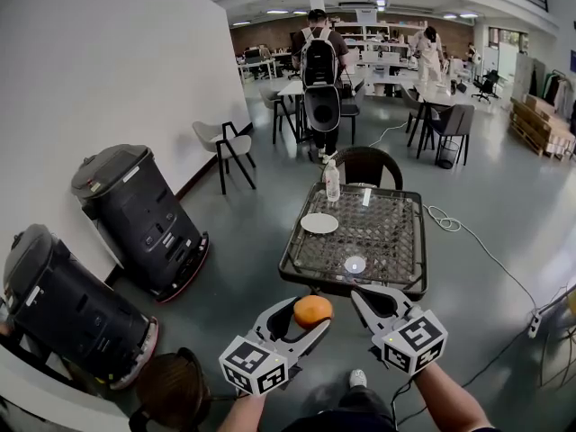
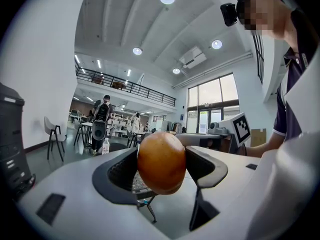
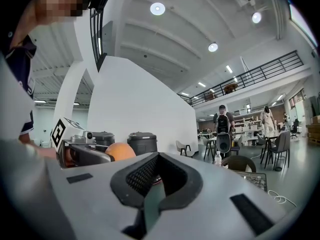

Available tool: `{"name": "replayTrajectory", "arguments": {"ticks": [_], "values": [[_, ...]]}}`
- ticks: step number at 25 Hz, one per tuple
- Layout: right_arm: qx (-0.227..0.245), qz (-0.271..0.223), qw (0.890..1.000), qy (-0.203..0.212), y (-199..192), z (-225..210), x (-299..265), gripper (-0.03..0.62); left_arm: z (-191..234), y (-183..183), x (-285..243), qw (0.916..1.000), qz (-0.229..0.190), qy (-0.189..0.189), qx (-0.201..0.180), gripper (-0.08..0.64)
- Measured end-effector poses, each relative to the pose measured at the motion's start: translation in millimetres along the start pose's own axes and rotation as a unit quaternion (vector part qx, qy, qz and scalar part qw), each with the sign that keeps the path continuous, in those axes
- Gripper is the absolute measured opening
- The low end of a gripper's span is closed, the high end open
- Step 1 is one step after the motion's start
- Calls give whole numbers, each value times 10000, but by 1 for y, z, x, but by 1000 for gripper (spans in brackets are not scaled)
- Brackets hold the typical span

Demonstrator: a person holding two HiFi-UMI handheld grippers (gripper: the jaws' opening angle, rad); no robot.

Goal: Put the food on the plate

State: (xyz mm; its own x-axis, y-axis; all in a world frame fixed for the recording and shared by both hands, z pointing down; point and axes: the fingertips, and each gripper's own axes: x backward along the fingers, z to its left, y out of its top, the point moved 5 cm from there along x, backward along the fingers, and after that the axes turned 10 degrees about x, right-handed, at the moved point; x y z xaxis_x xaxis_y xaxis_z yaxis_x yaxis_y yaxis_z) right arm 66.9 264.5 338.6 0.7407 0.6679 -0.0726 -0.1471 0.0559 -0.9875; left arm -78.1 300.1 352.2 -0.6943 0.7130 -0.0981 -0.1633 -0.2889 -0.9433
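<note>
An orange (image 1: 312, 310) is held above the floor, short of the table, with my left gripper (image 1: 304, 320) shut on it. In the left gripper view the orange (image 2: 161, 161) fills the gap between the two black pads. My right gripper (image 1: 377, 299) is just right of it, shut with nothing in it; its own view shows the jaws (image 3: 154, 185) pressed together and the orange (image 3: 120, 151) off to the left. A small white plate (image 1: 319, 223) lies on the far left part of a wire-mesh table (image 1: 396, 282) ahead.
On the table stand a water bottle (image 1: 332, 183) and a small round white thing (image 1: 355, 265). Two black bins (image 1: 135, 210) (image 1: 63, 300) stand left. A dark chair (image 1: 369, 164) is behind the table, a brown stool (image 1: 171, 390) near my left. People stand farther back.
</note>
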Motion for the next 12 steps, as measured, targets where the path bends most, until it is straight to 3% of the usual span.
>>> {"name": "replayTrajectory", "arguments": {"ticks": [12], "values": [[-63,-43,9997,250,-19,-68,-49,3,49,11,-66,9997,26,239,59,308]]}}
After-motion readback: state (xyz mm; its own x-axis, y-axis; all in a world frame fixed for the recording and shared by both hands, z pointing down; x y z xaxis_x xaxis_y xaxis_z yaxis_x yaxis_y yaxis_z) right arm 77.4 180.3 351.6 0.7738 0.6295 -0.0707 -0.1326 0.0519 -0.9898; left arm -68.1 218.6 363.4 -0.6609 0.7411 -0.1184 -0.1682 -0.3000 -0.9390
